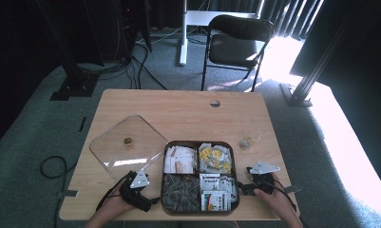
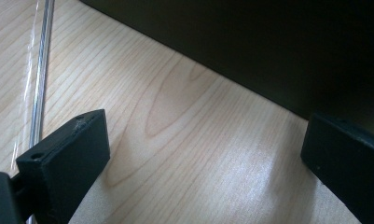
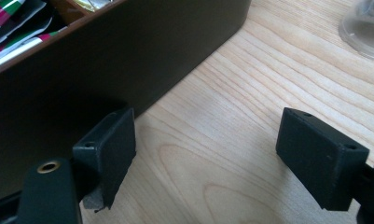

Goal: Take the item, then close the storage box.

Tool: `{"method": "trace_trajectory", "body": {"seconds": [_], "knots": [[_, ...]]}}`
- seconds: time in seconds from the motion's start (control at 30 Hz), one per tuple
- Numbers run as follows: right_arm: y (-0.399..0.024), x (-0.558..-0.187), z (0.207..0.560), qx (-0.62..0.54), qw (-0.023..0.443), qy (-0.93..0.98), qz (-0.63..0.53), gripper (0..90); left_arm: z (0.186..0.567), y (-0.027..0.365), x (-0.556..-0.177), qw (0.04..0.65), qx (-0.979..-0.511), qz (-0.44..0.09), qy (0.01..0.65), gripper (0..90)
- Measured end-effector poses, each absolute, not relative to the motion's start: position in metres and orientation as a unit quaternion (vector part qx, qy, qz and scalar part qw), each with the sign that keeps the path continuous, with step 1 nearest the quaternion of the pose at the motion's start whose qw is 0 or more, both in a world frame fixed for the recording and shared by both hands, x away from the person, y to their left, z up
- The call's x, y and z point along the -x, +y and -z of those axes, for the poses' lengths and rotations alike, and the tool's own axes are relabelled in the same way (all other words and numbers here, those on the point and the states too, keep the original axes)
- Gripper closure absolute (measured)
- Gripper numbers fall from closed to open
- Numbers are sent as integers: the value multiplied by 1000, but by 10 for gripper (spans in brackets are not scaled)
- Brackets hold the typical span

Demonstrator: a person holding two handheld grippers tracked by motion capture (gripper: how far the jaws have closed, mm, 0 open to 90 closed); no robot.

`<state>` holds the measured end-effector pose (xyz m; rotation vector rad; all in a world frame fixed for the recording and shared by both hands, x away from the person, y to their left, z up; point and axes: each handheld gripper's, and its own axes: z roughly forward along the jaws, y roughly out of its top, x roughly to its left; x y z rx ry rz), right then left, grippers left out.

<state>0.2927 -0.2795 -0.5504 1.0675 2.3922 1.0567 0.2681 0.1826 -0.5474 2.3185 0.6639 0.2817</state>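
Two grippers are rested low on the table [image 1: 131,99], one at each side of the box [image 1: 200,176], as if it were about to be gripped or shifted from both ends. The left gripper [image 1: 152,200] is held with its jaws spread wide and nothing between them; in the left gripper view the dark box wall [image 2: 268,51] is seen just ahead. The right gripper [image 1: 240,189] is likewise spread and empty, one jaw close against the box side [image 3: 105,65]. The box sits near the front edge, its four compartments filled with packets. The clear lid [image 1: 126,145] is laid off to the left, just beside the left gripper. A small cup [image 1: 245,142] stands near the right gripper and could be knocked.
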Motion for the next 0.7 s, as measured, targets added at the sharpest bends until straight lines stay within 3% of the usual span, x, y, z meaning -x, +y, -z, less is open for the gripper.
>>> {"method": "trace_trajectory", "body": {"seconds": [0.7], "knots": [[-279,-293,550,-373,160,837,-368,186,545,191,-269,337,-892,-120,277,16]]}}
